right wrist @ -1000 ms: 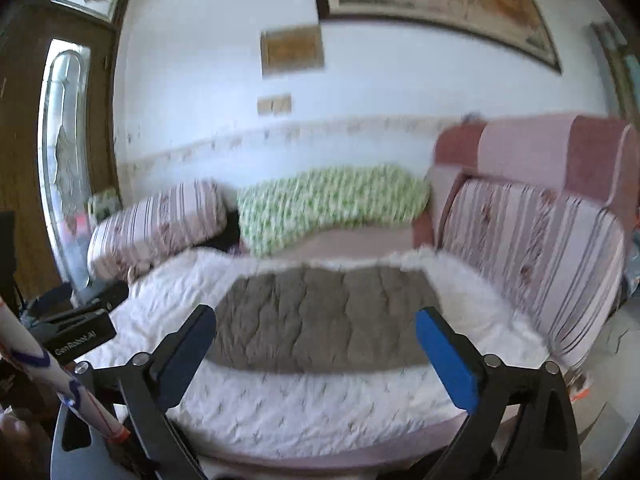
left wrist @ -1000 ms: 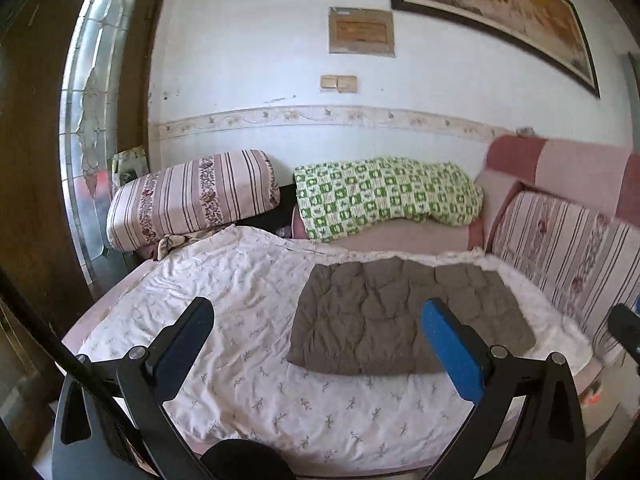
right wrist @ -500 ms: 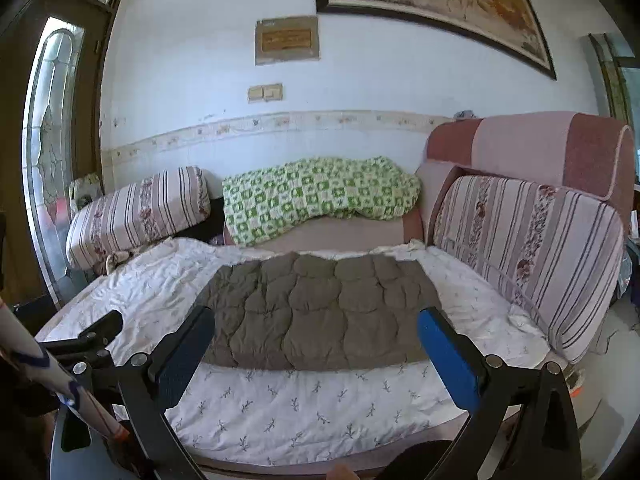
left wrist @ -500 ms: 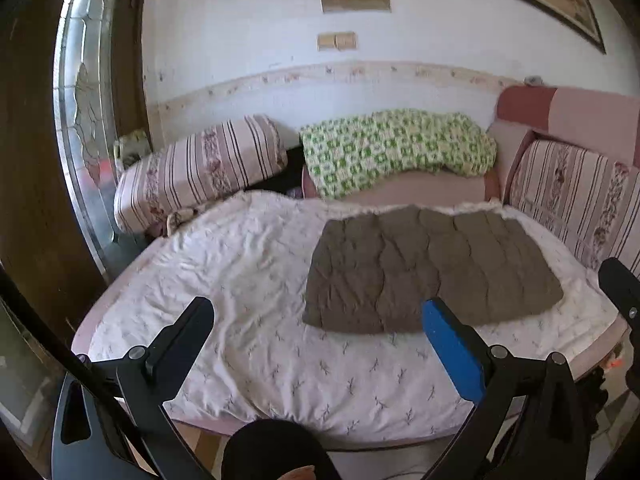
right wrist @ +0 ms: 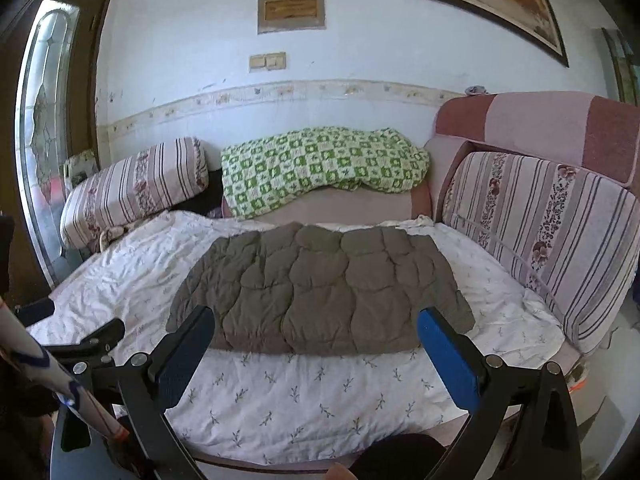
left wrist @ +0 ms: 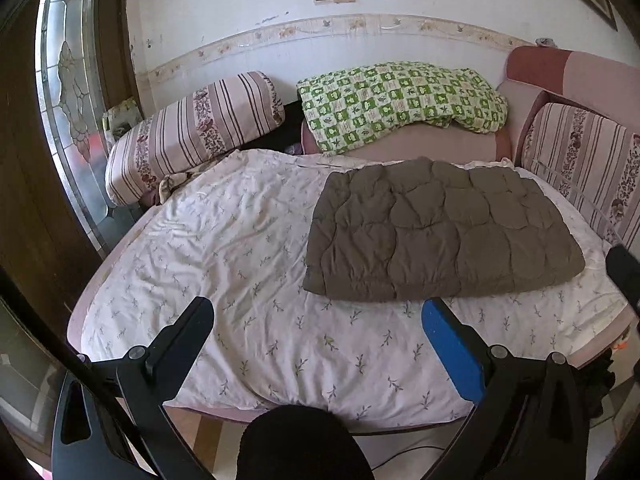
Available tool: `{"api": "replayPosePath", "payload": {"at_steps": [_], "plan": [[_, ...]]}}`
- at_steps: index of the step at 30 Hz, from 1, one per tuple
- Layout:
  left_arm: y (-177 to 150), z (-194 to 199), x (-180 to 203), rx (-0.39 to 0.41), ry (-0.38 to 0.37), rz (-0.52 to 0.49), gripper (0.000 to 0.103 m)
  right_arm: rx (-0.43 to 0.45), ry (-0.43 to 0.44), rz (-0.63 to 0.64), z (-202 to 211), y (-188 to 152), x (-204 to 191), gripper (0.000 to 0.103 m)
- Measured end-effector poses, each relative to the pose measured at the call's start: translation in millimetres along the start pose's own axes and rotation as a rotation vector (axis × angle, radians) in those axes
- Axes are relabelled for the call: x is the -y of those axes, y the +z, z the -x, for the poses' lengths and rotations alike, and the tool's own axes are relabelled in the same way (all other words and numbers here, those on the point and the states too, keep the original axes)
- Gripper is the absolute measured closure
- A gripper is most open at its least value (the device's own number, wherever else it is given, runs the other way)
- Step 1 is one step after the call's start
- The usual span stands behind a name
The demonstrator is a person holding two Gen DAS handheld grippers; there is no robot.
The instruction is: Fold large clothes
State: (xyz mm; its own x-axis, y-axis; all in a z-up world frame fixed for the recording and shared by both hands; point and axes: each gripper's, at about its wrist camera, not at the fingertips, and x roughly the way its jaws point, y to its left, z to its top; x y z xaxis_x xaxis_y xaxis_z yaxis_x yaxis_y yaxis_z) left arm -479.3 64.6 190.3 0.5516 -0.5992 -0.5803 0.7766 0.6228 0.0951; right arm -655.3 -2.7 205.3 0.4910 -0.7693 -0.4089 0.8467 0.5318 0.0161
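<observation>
Looking left to right: left gripper (left wrist: pixel 316 338) hangs with jaws spread wide, holding nothing, above the near edge of a floral sheet (left wrist: pixel 224 248); ahead and to its right a brown quilted garment (left wrist: pixel 436 232) lies flat as a neat rectangle; right gripper (right wrist: pixel 312 340), equally wide and empty, hovers just short of the garment's near hem; such a rectangle fits either a finished fold or one awaiting halving; any further fold would want matched corners.

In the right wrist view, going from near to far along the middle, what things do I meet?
The open right claw → white floral sheet → brown quilted garment → green checked blanket → white wall
</observation>
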Motion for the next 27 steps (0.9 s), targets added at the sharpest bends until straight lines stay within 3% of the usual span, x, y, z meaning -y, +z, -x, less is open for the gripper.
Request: {"api": "replayPosePath", "payload": {"at_steps": [27], "plan": [[-11.8, -39.3, 11.0, -0.078, -0.059, -0.046, 0.000, -0.078, -0.044, 0.022, -37.2, -12.4, -4.2, 0.000]]}}
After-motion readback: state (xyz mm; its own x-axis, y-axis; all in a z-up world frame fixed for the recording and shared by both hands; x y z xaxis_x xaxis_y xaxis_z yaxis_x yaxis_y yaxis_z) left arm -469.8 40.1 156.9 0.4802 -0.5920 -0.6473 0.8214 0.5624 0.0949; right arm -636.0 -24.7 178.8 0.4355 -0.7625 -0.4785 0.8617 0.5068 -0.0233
